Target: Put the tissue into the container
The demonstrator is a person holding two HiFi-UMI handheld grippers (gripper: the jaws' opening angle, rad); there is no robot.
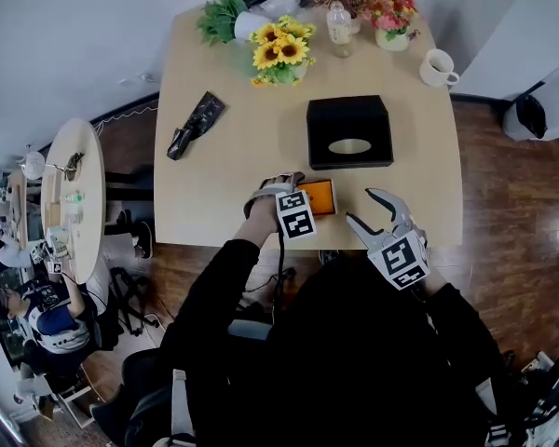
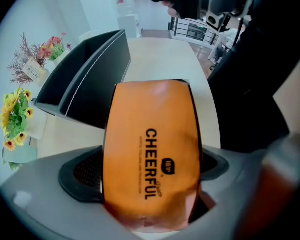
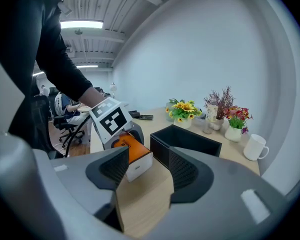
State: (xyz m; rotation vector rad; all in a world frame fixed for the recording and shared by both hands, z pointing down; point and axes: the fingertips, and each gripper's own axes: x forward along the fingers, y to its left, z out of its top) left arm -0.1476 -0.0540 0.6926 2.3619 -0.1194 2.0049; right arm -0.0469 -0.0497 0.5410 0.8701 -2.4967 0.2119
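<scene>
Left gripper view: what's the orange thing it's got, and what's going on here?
A person works two handheld grippers at the near edge of the light wooden table. The left gripper is shut on an orange soft tissue pack printed CHEERFUL, held just short of the black rectangular container, so it is not in yet. The right gripper is beside it, jaws apart with nothing between them.

Office, as I find it. I work at a wooden table (image 1: pixel 214 194). On its far edge: mug (image 1: pixel 437 66), sunflowers (image 1: pixel 281 52). Left of it: round side table (image 1: pixel 82 156), seated person (image 1: pixel 51 315), swivel chairs (image 3: pixel 70 125). Above it: ceiling strip lights (image 3: pixel 81 24).
</scene>
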